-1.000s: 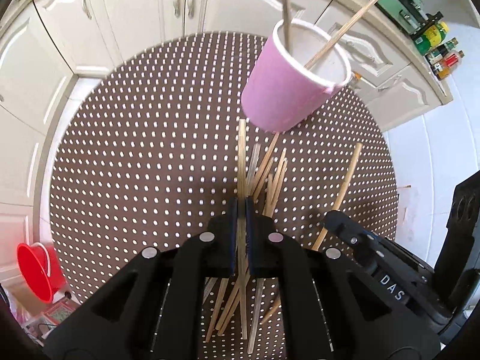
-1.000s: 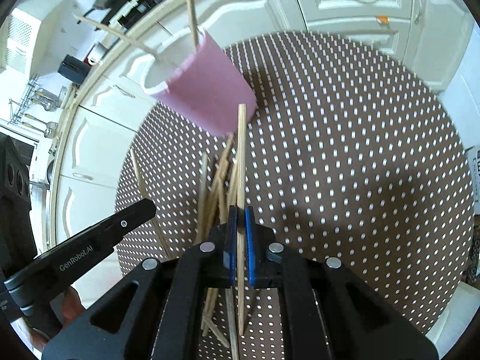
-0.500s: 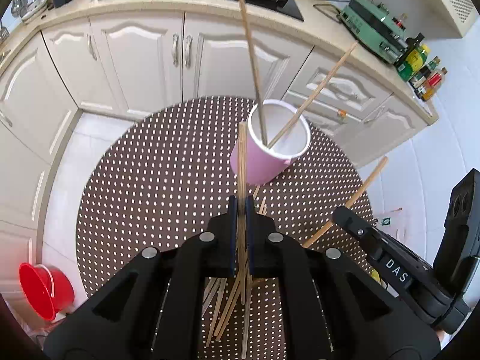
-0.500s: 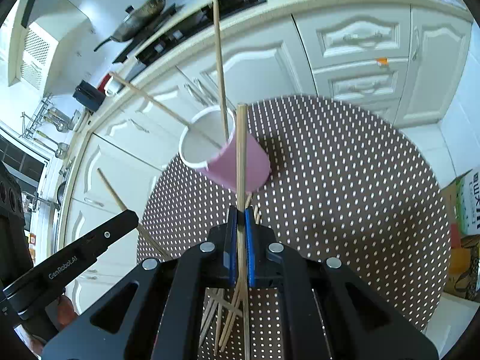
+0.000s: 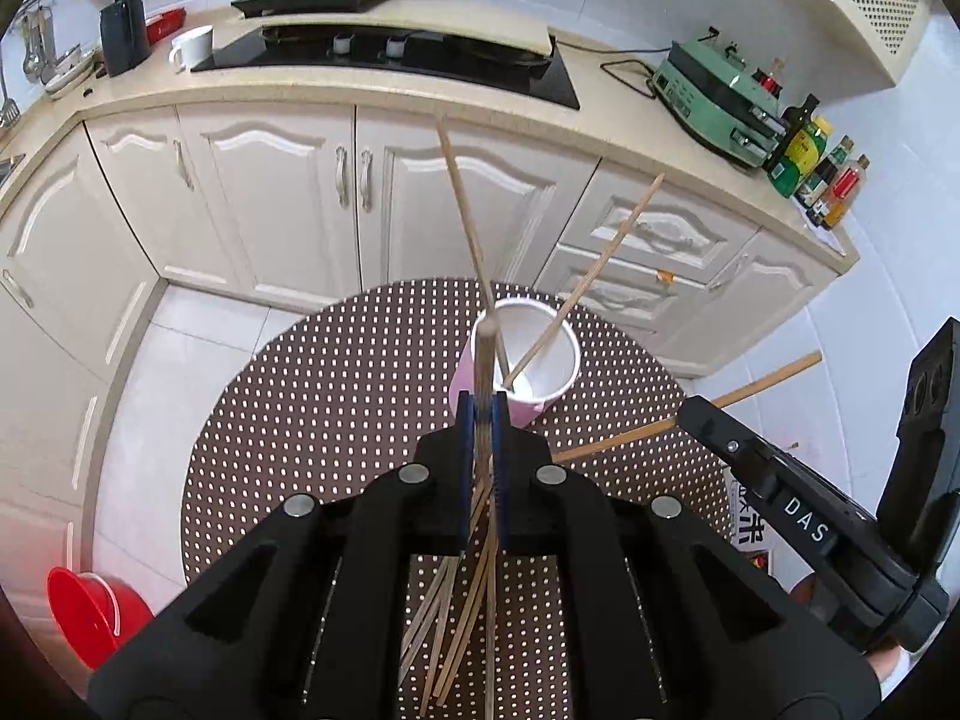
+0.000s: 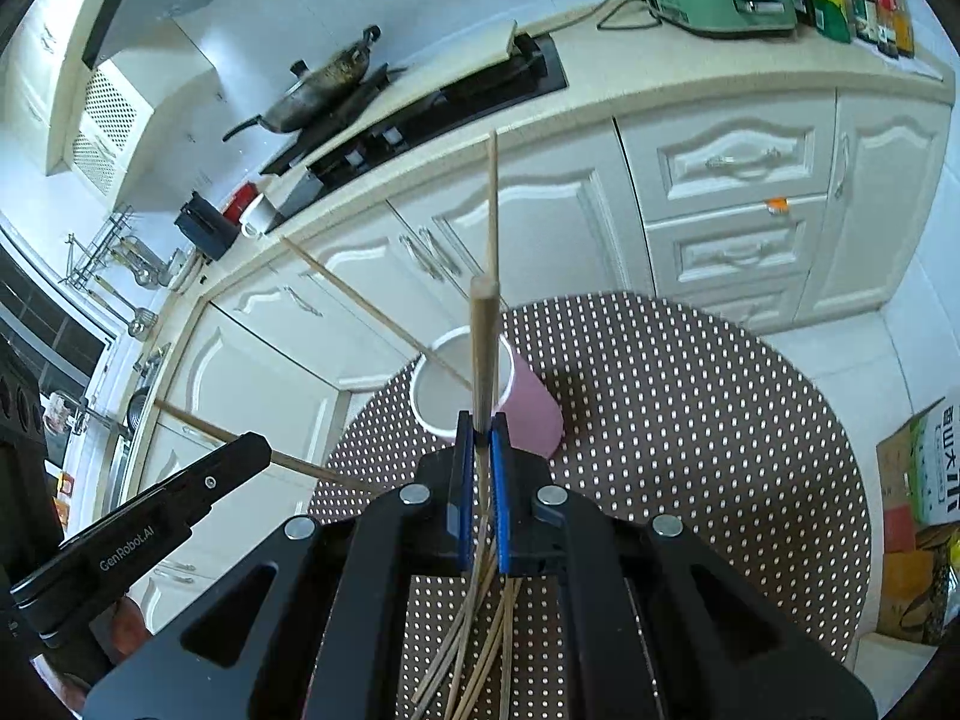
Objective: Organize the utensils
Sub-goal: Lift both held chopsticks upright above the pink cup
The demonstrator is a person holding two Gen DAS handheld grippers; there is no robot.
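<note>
Brown dotted cloth covers the round table [image 5: 336, 420], and it sits lower in both views than a second ago: you have lifted both grippers well above it. That lift frees two sticks from the heap, so the job has moved from picking up to dropping in.

At twelve o'clock in the left wrist view stands the pink cup [image 5: 519, 363], upright on the cloth, already holding two chopsticks that lean out over its rim. Loose chopsticks [image 5: 462, 600] lie fanned on the table at six o'clock, under the gripper body.

Your left gripper [image 5: 482, 420] is clenched on one chopstick [image 5: 483, 360], held pointing forward toward the cup mouth. Your right gripper [image 6: 482, 438] is likewise clamped on a chopstick [image 6: 485, 348], aimed ahead with the cup [image 6: 480, 390] just beyond its tip. Each gripper shows in the other's view: the right one at three o'clock, the left one at eight o'clock, level and side by side.

Judged from this, the next move is tipping each stick down into the cup.
</note>
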